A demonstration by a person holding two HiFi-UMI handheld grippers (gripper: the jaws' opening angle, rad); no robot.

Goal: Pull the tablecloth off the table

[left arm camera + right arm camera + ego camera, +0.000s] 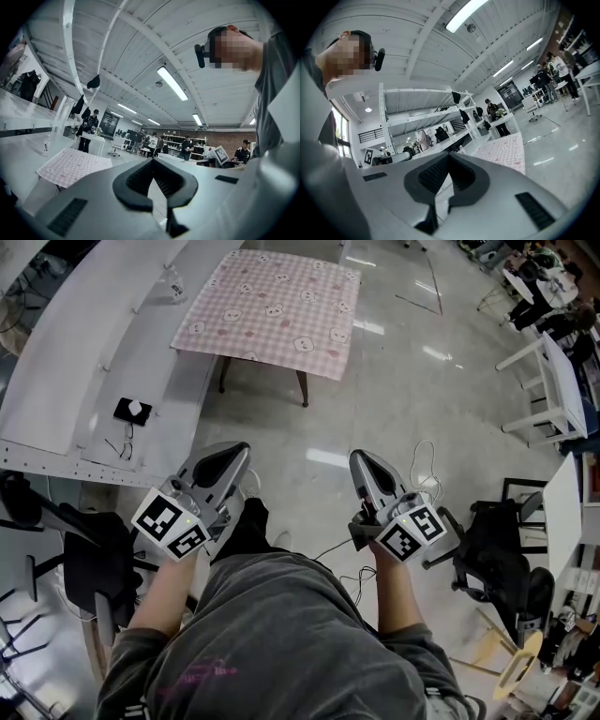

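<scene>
Left tongs (pixel 152 165) first: the two black pads are pressed together at the tip, with nothing caught between them. Right tongs (pixel 449 155), same story: pads meeting, nothing pinched. From the head view both are held low and close to the person's body, left tongs (pixel 234 454) and right tongs (pixel 361 460) side by side, noses pointing forward.

Now outward, and here's the gap that matters: a wide stretch of glossy floor (pixel 394 399) lies between the tongs and the target. The pink checked tablecloth (pixel 272 310) lies spread flat over the small desk (pixel 303 390), whose dark legs show under the near hem. It covers the whole top, so it is on the desk, not off it.

It lies straight ahead and well apart, a touch to the left of the midline (so the left tongs sit slightly nearer its near-left corner, the right tongs nearer the overhanging near-right corner). The near hem runs crosswise to the person, a little skewed, and the cloth stretches away from there. Each gripper view catches it too, low left for the left one (pixel 72 165), right of centre for the other (pixel 504 152).

My read: any pull has to come from that near hem, and both tongs would need to part before they could bite it.
</scene>
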